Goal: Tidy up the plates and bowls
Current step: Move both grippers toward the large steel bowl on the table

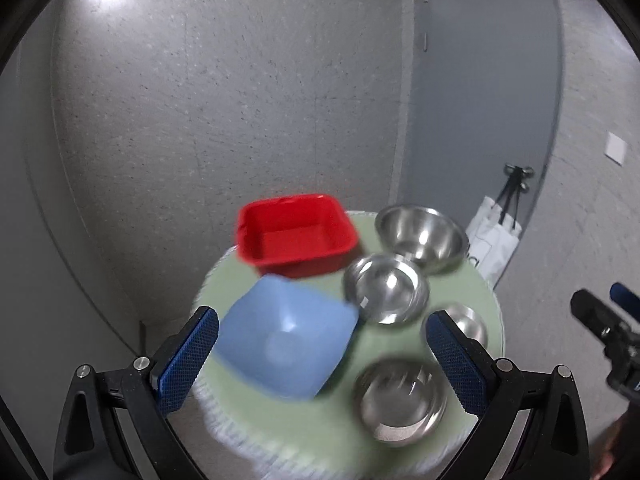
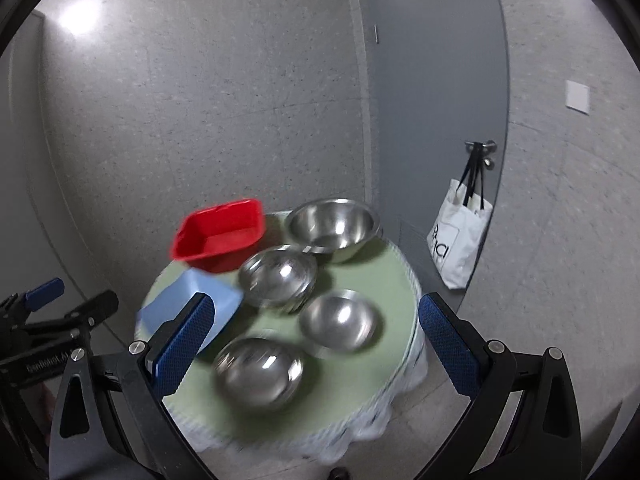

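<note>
1. The left gripper (image 1: 322, 356) hangs above the near-left part of the round table (image 1: 472, 280), its fingers spread wide with nothing between them; the blue bowl (image 1: 288, 344) lies straight ahead and just below, nearer to this hand than to the other
2. The right gripper (image 2: 314, 344) is likewise spread wide and empty; two steel bowls, the small steel bowl (image 2: 340, 322) and the near steel bowl (image 2: 258, 370), sit directly ahead of it, so it looks the nearer hand for those
3. Further back stand a red square tub (image 2: 222, 234), a middle steel bowl (image 2: 280, 276) and a large steel bowl (image 2: 332, 224), well apart from both grippers
4. The blue bowl is squarish, mouth up, one corner pointing away toward the red tub, to which it lies very close; whether they touch is blurred. It has no clear long axis
5. The steel bowls are round, all mouth up, so approach direction matters little; a rim grip seems needed
</note>
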The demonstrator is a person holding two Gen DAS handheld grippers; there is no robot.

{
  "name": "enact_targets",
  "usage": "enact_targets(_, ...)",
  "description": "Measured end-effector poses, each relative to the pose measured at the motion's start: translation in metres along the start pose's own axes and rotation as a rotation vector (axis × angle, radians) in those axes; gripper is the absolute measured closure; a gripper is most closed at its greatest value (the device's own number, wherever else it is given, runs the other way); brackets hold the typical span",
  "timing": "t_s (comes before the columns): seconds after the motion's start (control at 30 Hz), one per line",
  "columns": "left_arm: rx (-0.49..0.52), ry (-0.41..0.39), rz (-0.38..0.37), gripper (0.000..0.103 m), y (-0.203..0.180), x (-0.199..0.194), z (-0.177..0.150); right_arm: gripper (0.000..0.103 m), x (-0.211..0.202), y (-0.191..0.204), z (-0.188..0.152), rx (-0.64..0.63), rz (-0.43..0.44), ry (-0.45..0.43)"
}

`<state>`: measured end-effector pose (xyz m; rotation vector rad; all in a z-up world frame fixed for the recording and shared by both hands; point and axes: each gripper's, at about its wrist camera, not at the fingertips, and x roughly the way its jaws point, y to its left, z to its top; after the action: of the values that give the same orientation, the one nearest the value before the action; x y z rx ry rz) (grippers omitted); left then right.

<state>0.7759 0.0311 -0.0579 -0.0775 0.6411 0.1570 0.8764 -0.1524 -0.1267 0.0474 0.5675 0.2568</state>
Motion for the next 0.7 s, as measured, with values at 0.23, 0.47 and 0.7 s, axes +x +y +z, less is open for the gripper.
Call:
enact_targets(0.23, 0.043, 0.137, -0.008, 0.001, -0.068, 0.155, 0.083, 0.0, 0.123, -0.072, 0.044, 0.044, 0.025, 0.132)
enact_targets(0.47, 0.169, 0.254, 0.018, 0.001, -0.113, 0.304, 0.142, 0.0, 0.233, -0.106, 0.055, 0.119, 0.044, 0.258)
enact_targets(0.7, 0.233, 0.381, 0.016, 0.008, -0.136, 0.432, 0.18, 0.004, 0.32, -0.125, 0.047, 0.191, 0.047, 0.393)
